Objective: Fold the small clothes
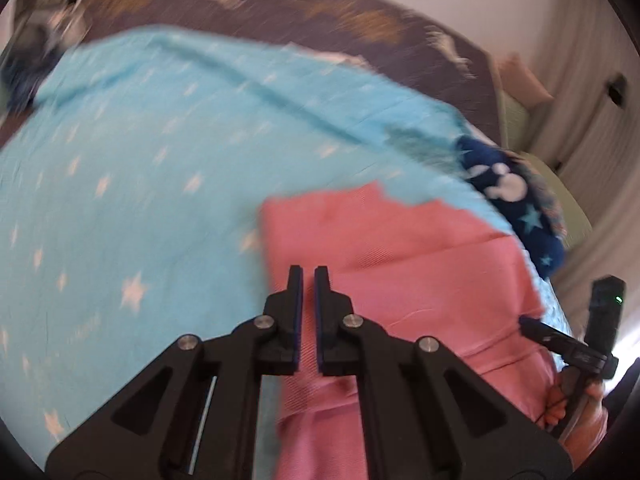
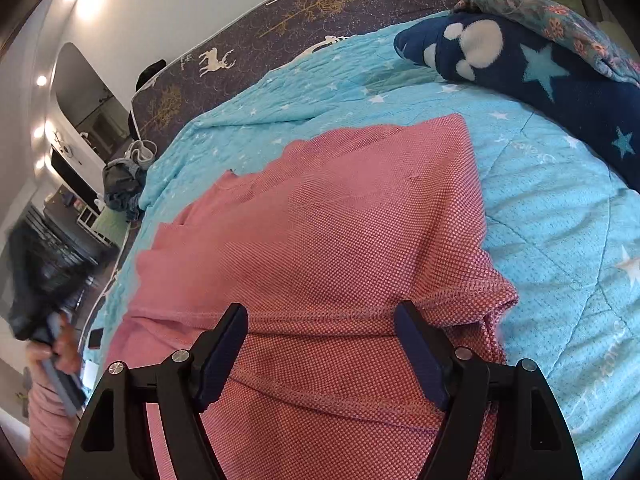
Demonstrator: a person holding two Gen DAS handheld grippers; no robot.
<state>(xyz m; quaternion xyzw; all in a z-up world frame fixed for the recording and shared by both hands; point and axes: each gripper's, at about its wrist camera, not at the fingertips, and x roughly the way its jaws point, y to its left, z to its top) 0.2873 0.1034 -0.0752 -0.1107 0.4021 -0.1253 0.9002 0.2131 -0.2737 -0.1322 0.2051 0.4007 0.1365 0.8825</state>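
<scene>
Turquoise star quilt, one pink garment, left tool clenched empty, right tool released

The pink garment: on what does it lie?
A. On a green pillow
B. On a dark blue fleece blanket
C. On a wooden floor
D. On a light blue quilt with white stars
D: the pink garment is spread on the light blue quilt with white stars; the dark blue fleece blanket lies apart, beyond it.

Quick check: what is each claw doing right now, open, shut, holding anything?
Left claw: shut, nothing visibly gripped, over the pink garment.
Right claw: open, over the garment, not gripping it.
</scene>
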